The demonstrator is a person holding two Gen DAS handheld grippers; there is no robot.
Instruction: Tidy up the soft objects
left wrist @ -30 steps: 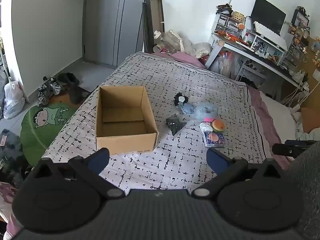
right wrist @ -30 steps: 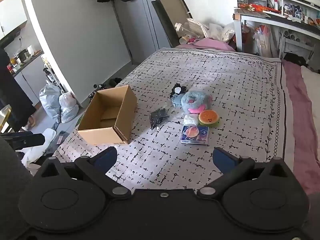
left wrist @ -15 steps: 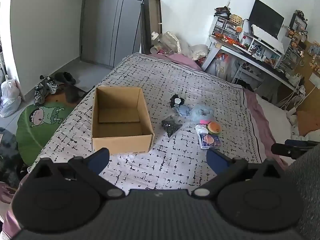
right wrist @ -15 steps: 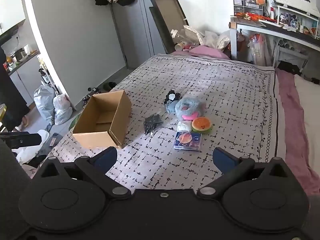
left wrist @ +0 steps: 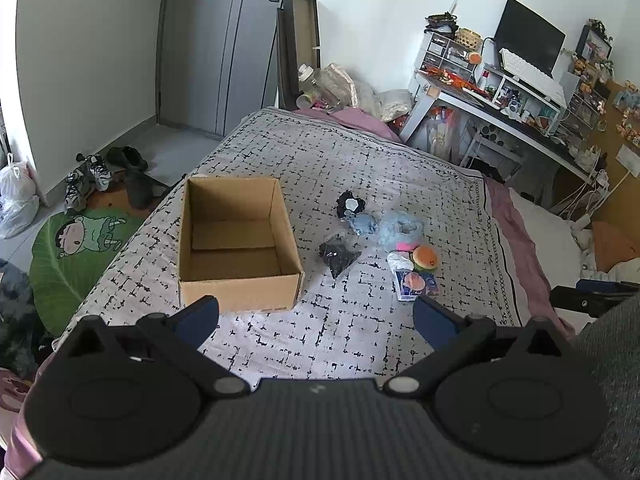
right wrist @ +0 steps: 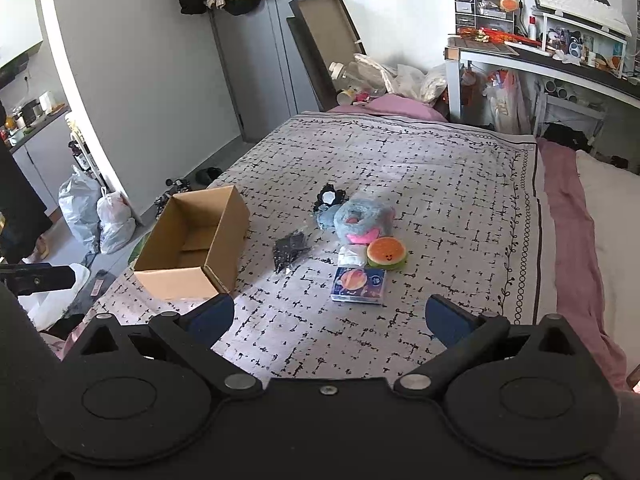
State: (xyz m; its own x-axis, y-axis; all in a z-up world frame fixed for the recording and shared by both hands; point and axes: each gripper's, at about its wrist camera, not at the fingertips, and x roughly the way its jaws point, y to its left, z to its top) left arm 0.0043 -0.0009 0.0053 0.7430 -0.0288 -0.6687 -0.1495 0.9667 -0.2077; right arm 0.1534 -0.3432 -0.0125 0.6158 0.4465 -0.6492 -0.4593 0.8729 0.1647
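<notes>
Currently the soft items sit in one loose cluster on the patterned bedspread, centre of frame in both wrist views: a blue fuzzy ring plush, a round orange-and-green fruit plush just beside it toward the lower right, a flat printed packet nearest the camera, a small white wad between packet and ring, a smaller blue plush, a black-and-white piece at the far edge, and a dark bagged item lying apart toward the left. Open cardboard box stands left of the cluster, mouth up, nothing visible inside; its long axis runs away from the camera in the left wrist view. Nothing sorted yet, by the look of it. Right gripper: fingers spread wide, holding nothing, cluster straight ahead just above the gap between the fingers, packet closest. Left gripper: also spread wide and holding nothing, box ahead-left, cluster ahead and right of centre, dark bag the nearest piece. Judgement: right side is better lined up on the plush group and left side on the box and the dark bag; the packet's long edge lies across the frame, so a forward reach would meet its broad side
</notes>
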